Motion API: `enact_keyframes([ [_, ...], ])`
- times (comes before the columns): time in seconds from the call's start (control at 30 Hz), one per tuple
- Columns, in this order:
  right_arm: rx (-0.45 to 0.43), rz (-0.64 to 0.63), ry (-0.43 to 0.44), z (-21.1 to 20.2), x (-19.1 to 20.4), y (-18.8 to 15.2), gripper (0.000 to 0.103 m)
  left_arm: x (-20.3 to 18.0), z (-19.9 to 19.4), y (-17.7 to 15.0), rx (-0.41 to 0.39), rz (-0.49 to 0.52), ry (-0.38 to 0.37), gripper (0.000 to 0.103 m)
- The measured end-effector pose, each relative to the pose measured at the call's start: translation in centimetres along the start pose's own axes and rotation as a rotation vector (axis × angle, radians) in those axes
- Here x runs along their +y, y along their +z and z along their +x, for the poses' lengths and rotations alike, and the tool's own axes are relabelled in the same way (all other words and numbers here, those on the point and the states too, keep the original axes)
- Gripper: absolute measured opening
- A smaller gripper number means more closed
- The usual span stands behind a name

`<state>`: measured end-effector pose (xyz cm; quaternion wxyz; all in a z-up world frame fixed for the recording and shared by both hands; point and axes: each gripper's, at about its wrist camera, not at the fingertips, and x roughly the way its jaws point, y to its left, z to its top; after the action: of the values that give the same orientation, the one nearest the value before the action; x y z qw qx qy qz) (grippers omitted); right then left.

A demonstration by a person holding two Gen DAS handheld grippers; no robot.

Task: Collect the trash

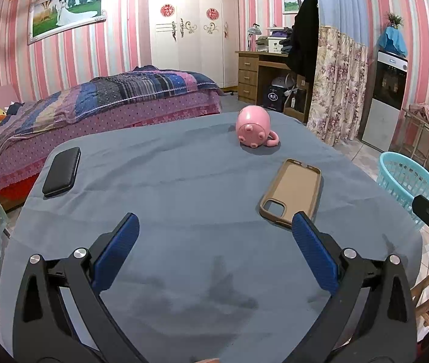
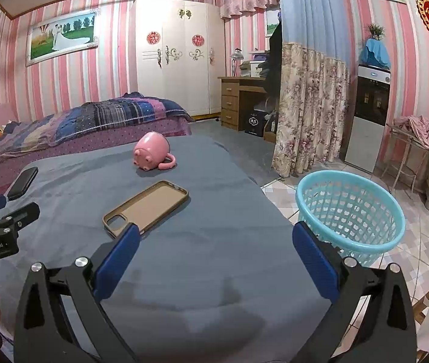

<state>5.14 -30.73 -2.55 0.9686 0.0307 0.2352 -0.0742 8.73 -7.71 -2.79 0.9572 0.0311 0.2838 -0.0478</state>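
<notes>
A table with a blue-grey cloth [image 1: 184, 181] [image 2: 214, 211] holds a pink pig-shaped mug [image 1: 253, 127] [image 2: 152, 150] lying on its side, a tan phone case [image 1: 293, 192] [image 2: 147, 207] lying inside-up, and a black case [image 1: 62, 171] [image 2: 23, 183] at the left edge. A turquoise mesh basket [image 2: 350, 214] [image 1: 405, 181] stands on the floor right of the table. My left gripper [image 1: 214, 230] is open and empty above the near cloth. My right gripper [image 2: 214, 239] is open and empty, over the table's right edge near the basket.
A bed [image 1: 93, 106] lies behind the table. A white wardrobe [image 1: 190, 24], a wooden desk [image 1: 259, 72] and a floral curtain [image 2: 308, 106] stand beyond. A water dispenser [image 2: 368, 115] and a rack with clothes [image 2: 417, 139] are at the right. Tiled floor [image 2: 426, 257] surrounds the basket.
</notes>
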Motion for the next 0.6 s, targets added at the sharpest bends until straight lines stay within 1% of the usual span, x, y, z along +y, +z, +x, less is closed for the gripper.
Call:
enact_keyframes([
  [0.27,0.031,0.022,-0.014,1.1,-0.2,-0.3,0.099,-0.1,0.6,-0.5,0.012,-0.005,-0.002,0.098],
  [0.43,0.015,0.017,-0.029,1.1,0.0,-0.3,0.099,-0.6,1.0,-1.0,0.018,-0.005,-0.01,0.098],
  [0.6,0.009,0.008,-0.031,1.2,0.3,-0.3,0.099,-0.8,0.9,-1.1,0.002,-0.005,-0.013,0.098],
])
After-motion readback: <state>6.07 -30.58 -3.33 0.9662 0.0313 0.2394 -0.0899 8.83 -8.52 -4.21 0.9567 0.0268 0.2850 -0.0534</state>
